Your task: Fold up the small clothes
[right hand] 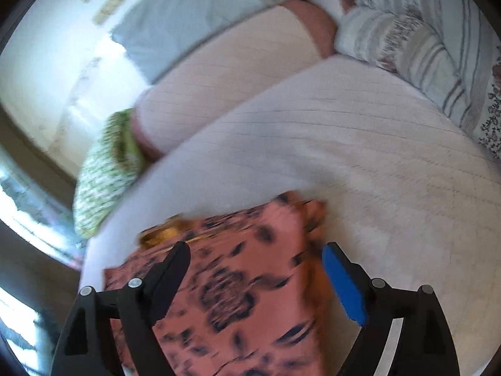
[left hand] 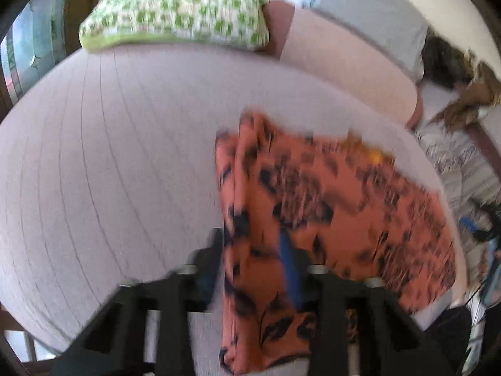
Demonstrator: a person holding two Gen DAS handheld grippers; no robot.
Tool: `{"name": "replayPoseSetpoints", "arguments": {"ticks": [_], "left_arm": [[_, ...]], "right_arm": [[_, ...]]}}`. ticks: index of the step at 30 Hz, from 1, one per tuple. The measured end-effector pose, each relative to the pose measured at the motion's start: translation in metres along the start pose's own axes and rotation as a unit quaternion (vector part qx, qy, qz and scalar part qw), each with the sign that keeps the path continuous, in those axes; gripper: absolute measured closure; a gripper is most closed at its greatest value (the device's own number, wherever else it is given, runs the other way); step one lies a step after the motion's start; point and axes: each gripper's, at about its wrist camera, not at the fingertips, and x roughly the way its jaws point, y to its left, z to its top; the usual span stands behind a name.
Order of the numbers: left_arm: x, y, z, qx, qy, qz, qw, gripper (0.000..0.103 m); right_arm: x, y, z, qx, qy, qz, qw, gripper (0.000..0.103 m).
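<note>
An orange cloth with a dark leaf print (left hand: 338,200) lies on the pale bedspread (left hand: 109,156). In the left wrist view my left gripper (left hand: 250,250) is shut on a folded edge of the cloth, which hangs between the black fingers; a blue pad (left hand: 289,266) presses against it. In the right wrist view the same cloth (right hand: 238,288) lies under my right gripper (right hand: 255,253), which is open, its black finger (right hand: 175,260) resting over the cloth and its blue pad (right hand: 343,285) just past the cloth's right edge. Both views are blurred.
A green-and-white pillow (left hand: 178,15) lies at the bed's far edge, next to a pink bolster (left hand: 344,59) and a grey-blue pillow (left hand: 369,9). Striped bedding (right hand: 416,40) is piled to the right. The bed's edge and the floor (right hand: 37,250) show at left.
</note>
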Motion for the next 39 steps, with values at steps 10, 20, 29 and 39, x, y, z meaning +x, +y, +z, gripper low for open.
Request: {"name": "replayPoseSetpoints", "arguments": {"ticks": [10, 20, 29, 39], "left_arm": [[-0.028, -0.008, 0.037, 0.031, -0.067, 0.002, 0.9972, 0.049], [0.086, 0.032, 0.108, -0.073, 0.034, -0.038, 0.996, 0.095], [0.002, -0.031, 0.077, 0.078, -0.063, 0.03, 0.9945, 0.081], [-0.03, -0.055, 0.0, 0.095, -0.062, 0.024, 0.9932, 0.045]], "right_arm": [[0.045, 0.006, -0.057, -0.051, 0.086, -0.019, 0.995, 0.012], [0.04, -0.013, -0.053, -0.025, 0.093, 0.023, 0.995, 0.013], [-0.007, 0.007, -0.045, 0.035, 0.061, 0.085, 0.994, 0.013], [-0.022, -0.021, -0.063, 0.099, 0.039, 0.072, 0.992, 0.018]]}}
